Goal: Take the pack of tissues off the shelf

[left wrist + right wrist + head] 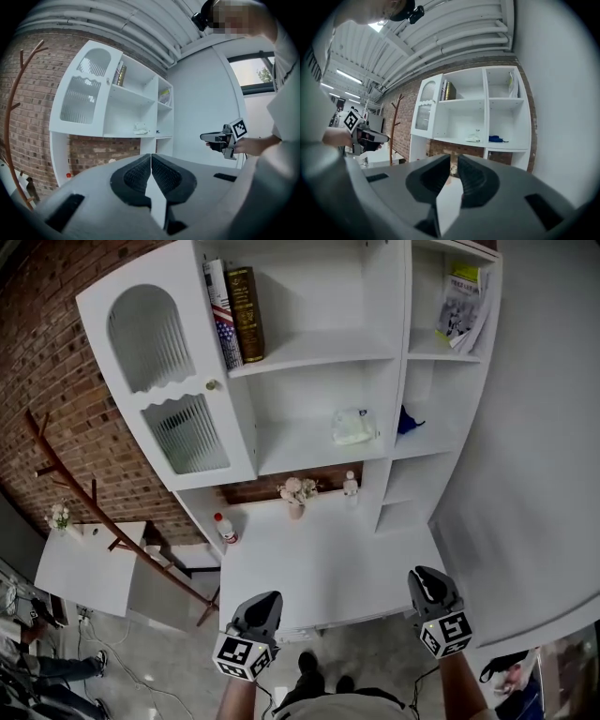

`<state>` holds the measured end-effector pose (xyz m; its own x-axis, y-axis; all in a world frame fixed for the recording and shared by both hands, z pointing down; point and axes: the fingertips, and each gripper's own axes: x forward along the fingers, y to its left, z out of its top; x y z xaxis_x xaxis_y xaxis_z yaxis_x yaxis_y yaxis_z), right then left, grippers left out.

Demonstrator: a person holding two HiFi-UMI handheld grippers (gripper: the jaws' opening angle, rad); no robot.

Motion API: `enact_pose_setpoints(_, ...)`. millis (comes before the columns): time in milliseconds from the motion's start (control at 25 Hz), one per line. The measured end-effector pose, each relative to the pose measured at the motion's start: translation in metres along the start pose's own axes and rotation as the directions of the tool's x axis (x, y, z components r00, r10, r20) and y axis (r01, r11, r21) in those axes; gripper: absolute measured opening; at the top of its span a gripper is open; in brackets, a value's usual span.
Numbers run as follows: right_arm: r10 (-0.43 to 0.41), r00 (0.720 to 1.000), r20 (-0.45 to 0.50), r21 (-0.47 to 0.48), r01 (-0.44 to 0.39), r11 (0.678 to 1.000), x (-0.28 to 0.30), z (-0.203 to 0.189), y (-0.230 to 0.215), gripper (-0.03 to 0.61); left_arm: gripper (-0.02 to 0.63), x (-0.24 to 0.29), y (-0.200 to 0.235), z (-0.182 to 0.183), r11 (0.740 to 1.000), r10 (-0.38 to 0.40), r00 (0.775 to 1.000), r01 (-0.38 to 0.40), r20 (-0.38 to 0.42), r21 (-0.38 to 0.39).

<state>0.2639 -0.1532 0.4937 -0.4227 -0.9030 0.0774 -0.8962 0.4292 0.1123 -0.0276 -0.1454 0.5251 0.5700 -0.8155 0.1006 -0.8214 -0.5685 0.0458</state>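
Observation:
The pack of tissues, pale and soft-looking, lies on the middle open shelf of the white shelf unit. It also shows small and far off in the left gripper view and in the right gripper view. Both grippers hang low in front of the white counter, well short of the shelf. My left gripper is shut with its pads meeting and nothing between them. My right gripper is shut and empty too, its pads almost touching. Each gripper sees the other out to its side.
A dark blue thing lies in the compartment right of the tissues. Books stand on the top shelf, a magazine at top right. A small flower vase and bottles stand on the counter. A wooden coat rack leans at left.

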Motion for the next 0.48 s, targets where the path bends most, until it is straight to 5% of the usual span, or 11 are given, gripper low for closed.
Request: enact_pose_setpoints(480, -0.059, 0.998, 0.024, -0.094, 0.061, 0.994, 0.086, 0.043, -0.015, 0.035, 0.026, 0.055, 0.069, 0.019, 0.998, -0.057, 0.998, 0.057, 0.03, 0.008)
